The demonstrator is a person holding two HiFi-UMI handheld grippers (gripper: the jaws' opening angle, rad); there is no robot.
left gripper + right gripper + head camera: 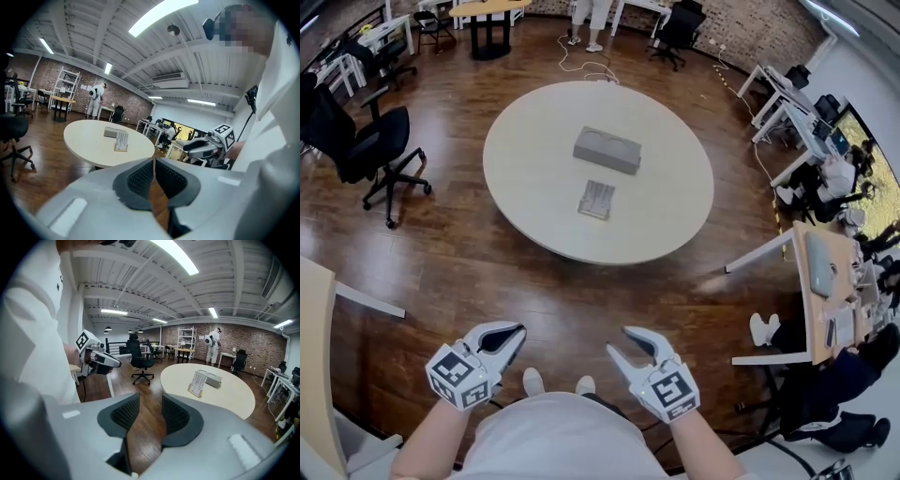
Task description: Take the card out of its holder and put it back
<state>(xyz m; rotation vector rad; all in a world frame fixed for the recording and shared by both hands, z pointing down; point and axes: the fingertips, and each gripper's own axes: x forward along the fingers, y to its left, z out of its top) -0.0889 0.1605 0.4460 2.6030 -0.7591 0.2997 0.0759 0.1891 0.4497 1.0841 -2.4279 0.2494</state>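
The white printed card (pixel 596 199) is seen standing in its clear holder (pixel 593 213) near the round cream table's (pixel 675 225) middle, either awaiting removal or already returned. The left gripper (pixel 519 332) is held pressed together and the right gripper (pixel 621 341) spread, both empty and well short of the table's edge.

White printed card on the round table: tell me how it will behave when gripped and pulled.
The white printed card looks thin and flat, so it is probably light and somewhat bendable. It leans in a small tan stand; that stand looks light too, and may slide or lift with the pull.
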